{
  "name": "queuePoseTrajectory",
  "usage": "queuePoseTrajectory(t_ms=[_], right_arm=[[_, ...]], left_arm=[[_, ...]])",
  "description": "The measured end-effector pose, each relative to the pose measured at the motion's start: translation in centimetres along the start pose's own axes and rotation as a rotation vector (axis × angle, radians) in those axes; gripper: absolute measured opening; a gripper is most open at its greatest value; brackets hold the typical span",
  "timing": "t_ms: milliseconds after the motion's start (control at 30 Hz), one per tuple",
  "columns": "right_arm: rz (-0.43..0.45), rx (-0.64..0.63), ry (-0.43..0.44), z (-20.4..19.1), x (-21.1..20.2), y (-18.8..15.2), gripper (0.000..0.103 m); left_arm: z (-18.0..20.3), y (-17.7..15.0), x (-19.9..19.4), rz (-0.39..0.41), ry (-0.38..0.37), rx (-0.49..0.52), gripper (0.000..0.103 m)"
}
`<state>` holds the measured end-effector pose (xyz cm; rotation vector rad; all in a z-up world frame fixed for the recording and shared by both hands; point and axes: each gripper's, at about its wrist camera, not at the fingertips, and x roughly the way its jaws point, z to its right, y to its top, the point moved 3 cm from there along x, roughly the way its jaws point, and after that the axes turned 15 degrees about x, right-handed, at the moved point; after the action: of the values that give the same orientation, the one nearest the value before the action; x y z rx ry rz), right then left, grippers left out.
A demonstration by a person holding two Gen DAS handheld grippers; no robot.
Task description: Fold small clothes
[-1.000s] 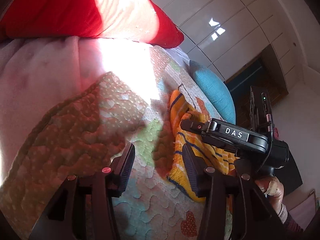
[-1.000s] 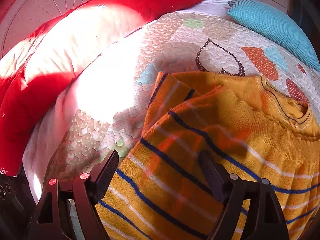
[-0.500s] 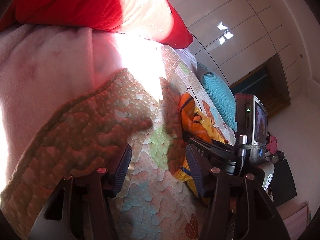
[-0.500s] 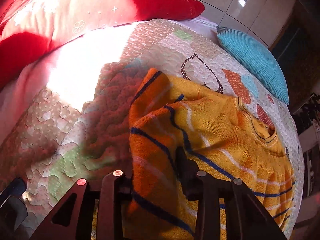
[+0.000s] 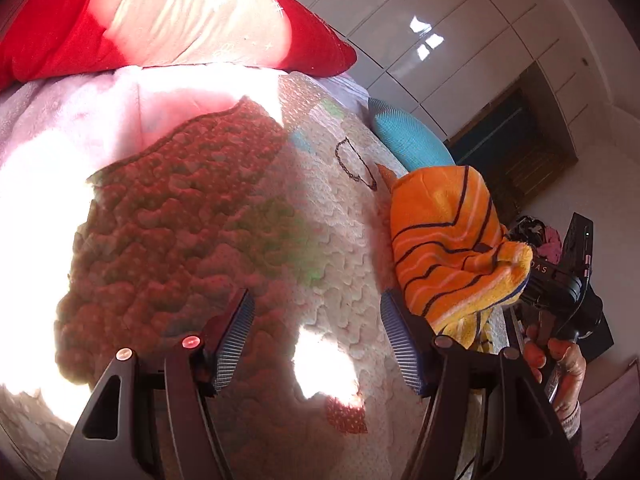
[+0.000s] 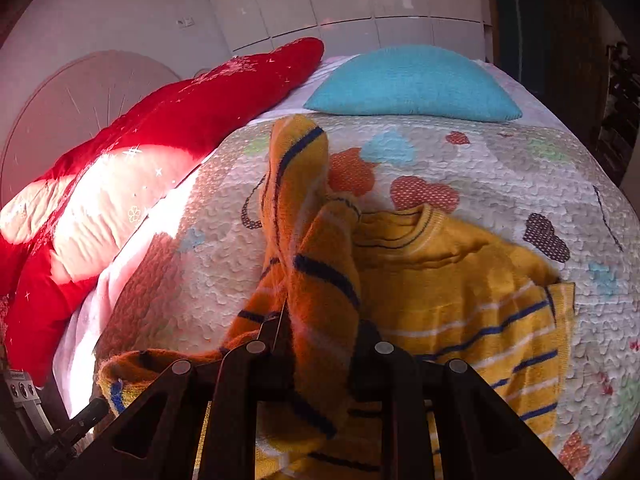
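Observation:
A small yellow-orange sweater [image 6: 460,280] with blue and white stripes lies on the quilted bedspread [image 6: 500,168]. My right gripper [image 6: 316,336] is shut on the sweater's left side and holds that fold lifted above the bed. In the left wrist view the lifted sweater [image 5: 448,240] hangs at the right, with the right gripper's body [image 5: 560,284] behind it. My left gripper [image 5: 316,320] is open and empty over the bedspread [image 5: 224,216], just left of the sweater.
A red pillow [image 6: 168,120] lies along the bed's left side, and it also shows in the left wrist view [image 5: 168,20]. A blue cushion [image 6: 412,80] sits at the head of the bed. White wardrobe doors [image 5: 460,20] stand behind.
My right gripper closed on the sweater's left side and raised it off the bed. My left gripper stayed open and drew back a little.

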<state>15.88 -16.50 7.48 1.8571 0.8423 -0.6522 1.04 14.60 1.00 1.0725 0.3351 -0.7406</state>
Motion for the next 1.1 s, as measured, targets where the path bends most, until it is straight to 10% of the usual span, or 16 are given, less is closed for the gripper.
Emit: queuePoseTrajectory(t_ms=[167,367,533,767,833,900,1100], right_arm=[[-0.032,0.196,0.009,12.9,-1.7,-0.2,0.021],[0.016,0.366,0.091,20.1,-5.7,-1.6,0.053],[0.043,0.400,0.280,18.9,-9.4,-1.6,0.069],[0.063,0.166,0.284,11.0,-9.0,-3.1,0.080],[0.063,0.062,0.268,9.1,-8.2,-4.0,0.075],[-0.021,0.018,0.197,8.6,-6.1,-4.6,0.006],[-0.100,0.171,0.212,15.7,-6.1,-6.8,0.006]], left_arm=[[3.6,-0.9,0.1,-0.069,0.002,0.080,0.065],[7.1,-1.0,0.9,-0.114,0.009,0.144,0.065],[9.7,-1.2,1.3,-0.136,0.001,0.177,0.065],[13.2,-2.0,0.8,-0.150,-0.016,0.229,0.066],[14.0,-2.1,0.7,-0.153,-0.013,0.253,0.068],[14.6,-2.1,0.7,-0.158,-0.005,0.275,0.069],[15.5,-2.0,0.8,-0.160,-0.010,0.300,0.070]])
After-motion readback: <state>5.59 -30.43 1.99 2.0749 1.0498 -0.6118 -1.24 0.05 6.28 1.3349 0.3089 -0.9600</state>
